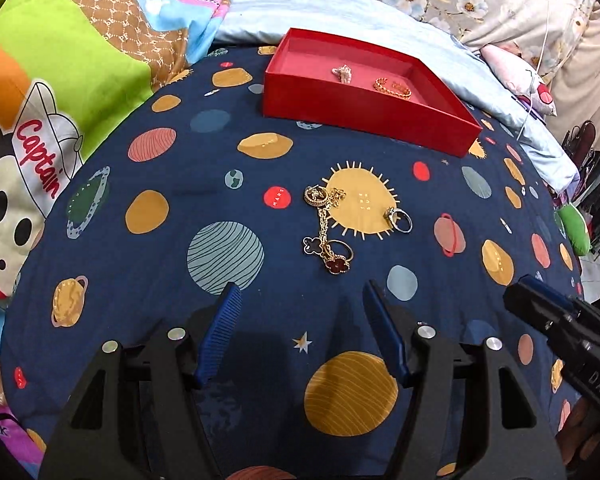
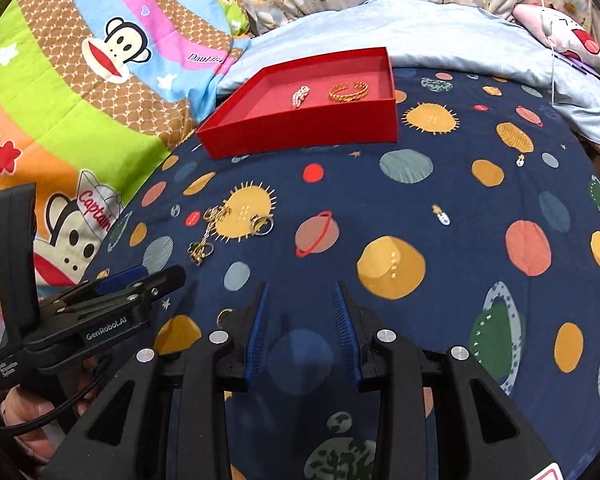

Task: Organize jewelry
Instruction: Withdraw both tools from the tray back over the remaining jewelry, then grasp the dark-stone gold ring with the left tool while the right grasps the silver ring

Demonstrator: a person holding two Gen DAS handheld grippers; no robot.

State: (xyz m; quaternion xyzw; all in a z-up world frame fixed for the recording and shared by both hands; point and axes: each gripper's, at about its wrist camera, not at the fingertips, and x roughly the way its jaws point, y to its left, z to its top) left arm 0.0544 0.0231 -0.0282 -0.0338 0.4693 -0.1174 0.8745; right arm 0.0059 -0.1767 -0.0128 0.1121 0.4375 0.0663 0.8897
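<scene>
A red tray [image 1: 352, 114] [image 2: 300, 136] lies at the back of the planet-print sheet. It holds a pale pink piece [image 1: 343, 73] [image 2: 300, 95] and a gold bangle [image 1: 392, 88] [image 2: 348, 91]. On the sheet in front lie a gold chain with clover charms [image 1: 326, 236] [image 2: 206, 236], a gold ring [image 1: 340, 248] and a silver ring [image 1: 398, 219] [image 2: 262, 224]. My left gripper [image 1: 300, 300] is open and empty, just short of the chain. My right gripper [image 2: 300, 300] is open and empty, to the right of the jewelry. A small gold ring [image 2: 224, 316] lies by its left finger.
A colourful monkey-print quilt [image 1: 60, 80] [image 2: 80, 80] is bunched at the left. A light blue blanket [image 1: 500, 92] [image 2: 440, 32] and floral pillows lie behind the tray. The right gripper's body [image 1: 560, 328] shows at the right; the left gripper's body [image 2: 80, 320] shows at the left.
</scene>
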